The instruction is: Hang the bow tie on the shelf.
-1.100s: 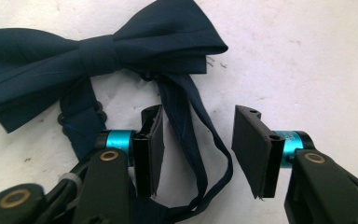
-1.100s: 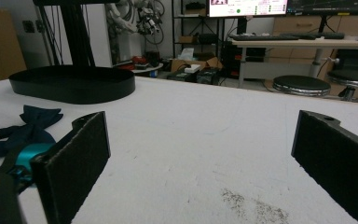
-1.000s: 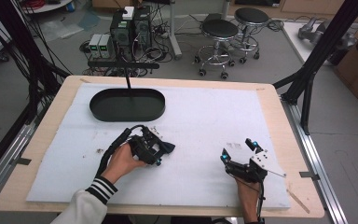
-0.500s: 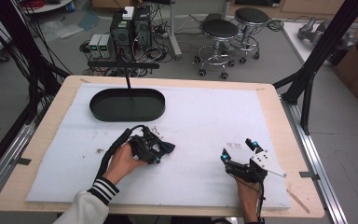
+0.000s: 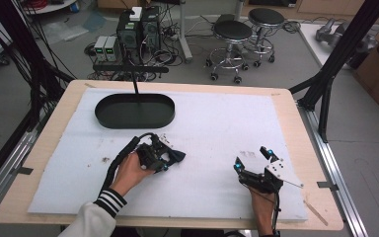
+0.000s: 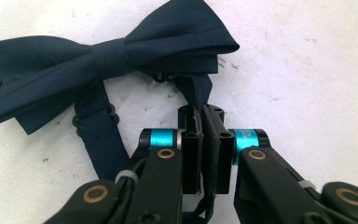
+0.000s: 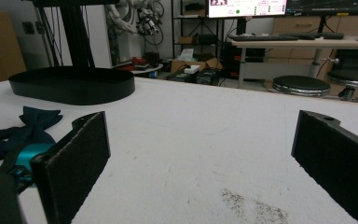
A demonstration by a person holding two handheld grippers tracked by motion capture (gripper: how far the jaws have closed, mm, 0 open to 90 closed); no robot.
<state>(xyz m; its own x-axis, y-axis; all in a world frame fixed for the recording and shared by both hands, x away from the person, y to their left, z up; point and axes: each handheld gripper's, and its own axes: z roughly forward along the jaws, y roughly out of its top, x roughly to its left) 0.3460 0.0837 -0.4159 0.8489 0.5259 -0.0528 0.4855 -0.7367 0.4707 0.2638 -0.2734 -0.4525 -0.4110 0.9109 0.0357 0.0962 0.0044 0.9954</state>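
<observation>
From the high view, I see my left gripper (image 5: pixel 170 157) low on the white mat of the desk (image 5: pixel 39 143), just in front of the black oval tray (image 5: pixel 134 111), with the dark bow tie (image 5: pixel 177 156) poking out at its tip. My right gripper (image 5: pixel 251 159) rests well apart on the right side of the mat, jaws spread, nothing between them. I can read no writing here (the boxes on the floor beyond the desk are too small to make out).

In the left gripper view, the jaws have just been closing and now stand pressed together on the tie's neck strap (image 6: pixel 200 100), just below the navy bow, which lies flat on the mat. My worry is that the pinch is only on the thin strap, near its edge: if I lift, the bow will hang and swing, and the smooth fabric could slide out. The strap could also drag or snag by its small hook. No label shows on the tie.

In the right gripper view, the two black pads (image 7: pixel 77 163) stand wide open over bare mat, the tie at far left and the tray behind it. If I bring this gripper across carelessly it could knock the tie. The monitor (image 7: pixel 247 7) far back shows text too blurred to read.
</observation>
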